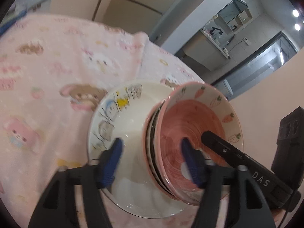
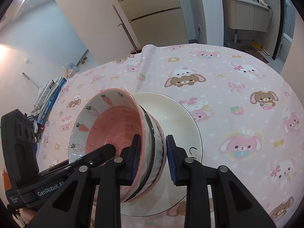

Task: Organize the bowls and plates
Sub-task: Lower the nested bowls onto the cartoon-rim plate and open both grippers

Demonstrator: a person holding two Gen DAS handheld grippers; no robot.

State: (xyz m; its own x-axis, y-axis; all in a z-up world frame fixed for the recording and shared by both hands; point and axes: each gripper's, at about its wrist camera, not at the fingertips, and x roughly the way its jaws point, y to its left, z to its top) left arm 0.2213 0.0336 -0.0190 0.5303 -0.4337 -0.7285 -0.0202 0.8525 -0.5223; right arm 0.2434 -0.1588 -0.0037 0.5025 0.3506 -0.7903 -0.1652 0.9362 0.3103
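Bowls [image 2: 114,125], stacked, on one plate [image 2: 182,114]

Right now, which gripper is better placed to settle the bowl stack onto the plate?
Right gripper: its fingers straddle the bowl stack wall closely. Left gripper spans it widely over the plate.

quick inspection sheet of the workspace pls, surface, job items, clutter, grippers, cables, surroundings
surface: pink cartoon tablecloth, creased near the far edge.
job's things: bowl stack, pink bowl on top, sitting in a white plate.
clutter: books at the table edge.
grippers: left gripper open, straddling the stack's rim; right gripper straddling the stack's wall, contact unclear.
cables: one thin dark lead below the other gripper's body.
surroundings: cabinets, a far counter, ceiling lights.
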